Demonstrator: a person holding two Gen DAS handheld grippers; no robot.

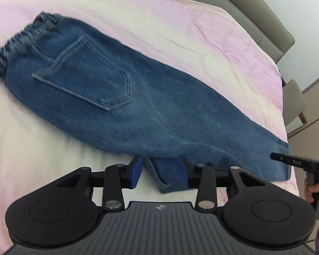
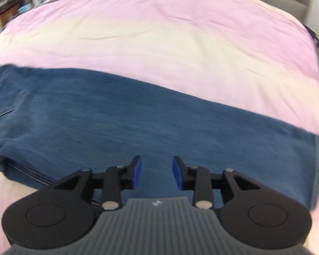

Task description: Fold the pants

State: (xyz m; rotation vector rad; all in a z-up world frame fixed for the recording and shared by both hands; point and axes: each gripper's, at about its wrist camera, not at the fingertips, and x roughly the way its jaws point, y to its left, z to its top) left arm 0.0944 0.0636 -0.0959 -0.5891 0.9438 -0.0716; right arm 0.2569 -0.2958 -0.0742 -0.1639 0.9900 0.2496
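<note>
Blue denim pants (image 1: 125,97) lie folded lengthwise on the bed, back pocket up, elastic waistband (image 1: 21,36) at far left, leg hem at right. My left gripper (image 1: 162,173) is open, its blue pads either side of a bump of denim at the near edge, at the crotch. My right gripper (image 2: 157,173) is open and empty, hovering over the leg part of the pants (image 2: 138,116). The right gripper's tip also shows in the left wrist view (image 1: 287,159) near the leg hem.
The bed sheet (image 1: 180,21) is pink and cream, lightly wrinkled. A grey headboard (image 1: 255,14) runs along the far side. The bed's right edge drops off by a chair (image 1: 295,102). Shelving (image 2: 8,2) stands at far left.
</note>
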